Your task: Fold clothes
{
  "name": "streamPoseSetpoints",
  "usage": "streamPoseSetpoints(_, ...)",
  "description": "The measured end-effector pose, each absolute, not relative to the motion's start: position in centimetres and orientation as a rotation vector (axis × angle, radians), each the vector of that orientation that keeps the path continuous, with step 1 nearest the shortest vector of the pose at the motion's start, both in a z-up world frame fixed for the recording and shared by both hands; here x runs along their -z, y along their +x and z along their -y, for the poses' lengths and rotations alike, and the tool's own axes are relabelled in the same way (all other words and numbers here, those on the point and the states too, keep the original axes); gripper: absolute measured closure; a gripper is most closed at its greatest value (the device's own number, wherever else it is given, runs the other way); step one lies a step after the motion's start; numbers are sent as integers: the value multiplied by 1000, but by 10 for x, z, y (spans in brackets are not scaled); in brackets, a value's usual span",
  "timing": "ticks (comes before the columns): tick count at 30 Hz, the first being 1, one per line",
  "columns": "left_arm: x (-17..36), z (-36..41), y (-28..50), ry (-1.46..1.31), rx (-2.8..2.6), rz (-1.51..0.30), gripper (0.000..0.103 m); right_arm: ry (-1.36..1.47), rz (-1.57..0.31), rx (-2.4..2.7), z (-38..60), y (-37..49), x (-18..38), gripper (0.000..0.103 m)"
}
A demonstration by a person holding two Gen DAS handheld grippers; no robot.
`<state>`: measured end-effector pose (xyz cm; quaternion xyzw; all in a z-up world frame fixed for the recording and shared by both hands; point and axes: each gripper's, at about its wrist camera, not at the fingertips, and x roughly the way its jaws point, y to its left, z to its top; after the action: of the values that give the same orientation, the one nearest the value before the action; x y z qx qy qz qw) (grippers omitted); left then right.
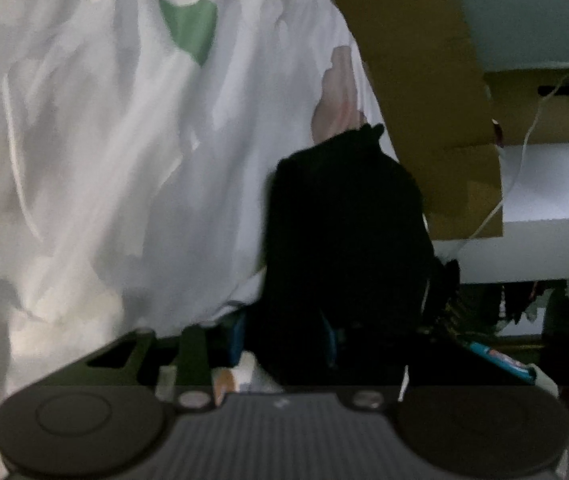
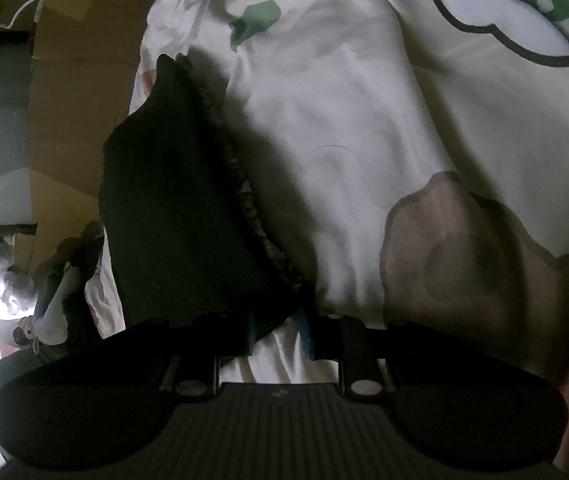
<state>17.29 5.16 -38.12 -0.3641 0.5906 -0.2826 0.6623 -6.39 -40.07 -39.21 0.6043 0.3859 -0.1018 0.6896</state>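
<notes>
A black garment (image 1: 344, 220) hangs bunched from my left gripper (image 1: 284, 344), whose blue-padded fingers (image 1: 239, 340) are shut on its near edge. In the right wrist view the same black garment (image 2: 172, 208) stretches away, with a gathered grey-lined hem along its right side. My right gripper (image 2: 278, 332) is shut on its near corner, between the blue pads (image 2: 306, 338). Under the garment lies a white printed sheet (image 1: 104, 140), also seen as the white sheet (image 2: 364, 100) in the right wrist view.
The sheet carries green patches (image 2: 258, 18) and a brownish print (image 2: 464, 248). Brown cardboard (image 1: 424, 100) stands beyond the sheet's edge, with a white cable (image 1: 524, 148) across it. More cardboard (image 2: 68, 120) is at the left, and dark clutter (image 2: 52, 304) lies low on the left.
</notes>
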Motion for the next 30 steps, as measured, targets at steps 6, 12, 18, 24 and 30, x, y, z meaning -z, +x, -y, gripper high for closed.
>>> streamPoseSetpoints(6, 382, -51, 170, -817, 646, -1345, 66, 1351, -848, 230, 401, -65, 392, 76)
streamPoseSetpoints(12, 386, -54, 174, -815, 642, -1356, 79, 1369, -830, 235, 401, -63, 394, 77)
streamPoseSetpoints(18, 387, -53, 178, -801, 662, -1357, 81, 1369, -822, 240, 400, -63, 393, 77)
streamPoseSetpoints(24, 388, -53, 180, -803, 672, -1360, 82, 1382, -799, 236, 403, -64, 389, 77)
streamPoseSetpoints(30, 391, -54, 178, -834, 683, -1370, 77, 1385, -797, 237, 403, -65, 390, 77)
